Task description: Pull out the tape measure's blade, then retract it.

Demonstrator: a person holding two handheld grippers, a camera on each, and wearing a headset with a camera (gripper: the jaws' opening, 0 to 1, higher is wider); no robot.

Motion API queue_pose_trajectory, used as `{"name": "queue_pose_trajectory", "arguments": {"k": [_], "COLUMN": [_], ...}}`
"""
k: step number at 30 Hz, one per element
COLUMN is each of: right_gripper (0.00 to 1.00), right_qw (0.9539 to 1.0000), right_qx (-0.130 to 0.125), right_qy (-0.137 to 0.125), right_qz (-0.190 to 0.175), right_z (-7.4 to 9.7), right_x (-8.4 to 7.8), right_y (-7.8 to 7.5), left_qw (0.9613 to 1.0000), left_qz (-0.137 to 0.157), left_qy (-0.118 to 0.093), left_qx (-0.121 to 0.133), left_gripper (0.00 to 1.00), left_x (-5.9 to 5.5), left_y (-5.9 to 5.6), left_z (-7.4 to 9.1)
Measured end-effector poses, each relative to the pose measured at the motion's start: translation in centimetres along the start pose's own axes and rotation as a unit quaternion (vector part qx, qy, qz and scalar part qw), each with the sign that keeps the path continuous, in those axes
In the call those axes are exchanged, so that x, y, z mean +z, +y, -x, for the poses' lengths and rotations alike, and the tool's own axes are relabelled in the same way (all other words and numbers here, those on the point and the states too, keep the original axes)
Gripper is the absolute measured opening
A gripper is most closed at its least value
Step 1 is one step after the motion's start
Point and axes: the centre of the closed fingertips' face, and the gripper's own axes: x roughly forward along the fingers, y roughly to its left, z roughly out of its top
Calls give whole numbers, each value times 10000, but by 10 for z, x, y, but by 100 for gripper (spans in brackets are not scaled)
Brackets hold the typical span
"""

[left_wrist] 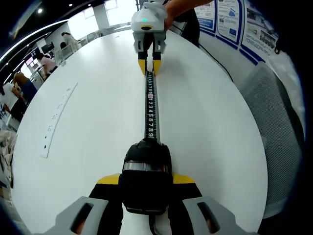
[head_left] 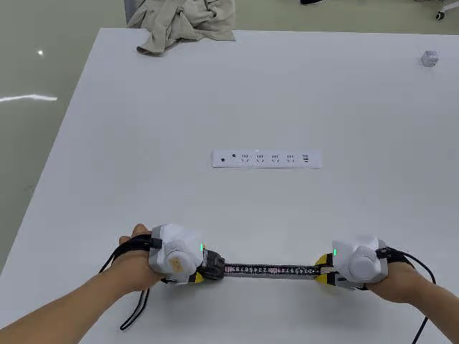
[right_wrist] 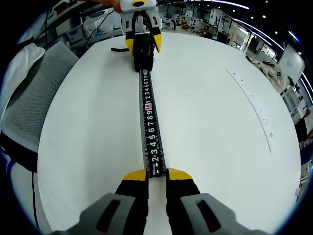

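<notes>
Your left gripper [head_left: 203,266] is clamping the tape measure's black case [left_wrist: 146,178] btwn its yellow-tipped jaws, near the front edge of the white desk [head_left: 287,93]. From the case, the blade [head_left: 269,270] is stretching straight rightward, numbers facing up. Your right gripper [head_left: 323,273] is pinching the blade's end, jaws closed on it. Farther back, a power strip [head_left: 266,159] is sitting mid-desk & a crumpled cloth [head_left: 183,25] is lying at the far edge.

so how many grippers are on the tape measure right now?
2. The left gripper, near left in the head view, is shut on the case; the right gripper, near right, pinches the tip of the blade.
</notes>
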Motion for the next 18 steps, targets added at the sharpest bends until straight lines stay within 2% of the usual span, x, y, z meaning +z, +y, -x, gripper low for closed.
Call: {"name": "queue_pose_trajectory", "arguments": {"k": [18], "right_gripper": [12], "right_qw": [10000], "right_qx": [-17], "right_qy": [26], "right_qz": [-69], "right_z": [5], "right_x": [-11], "right_y": [-2], "left_qw": [10000], "left_qz": [8], "left_qy": [13], "left_qx": [4], "left_gripper": [32], "left_x": [0], "left_y": [0], "left_z": [0]}}
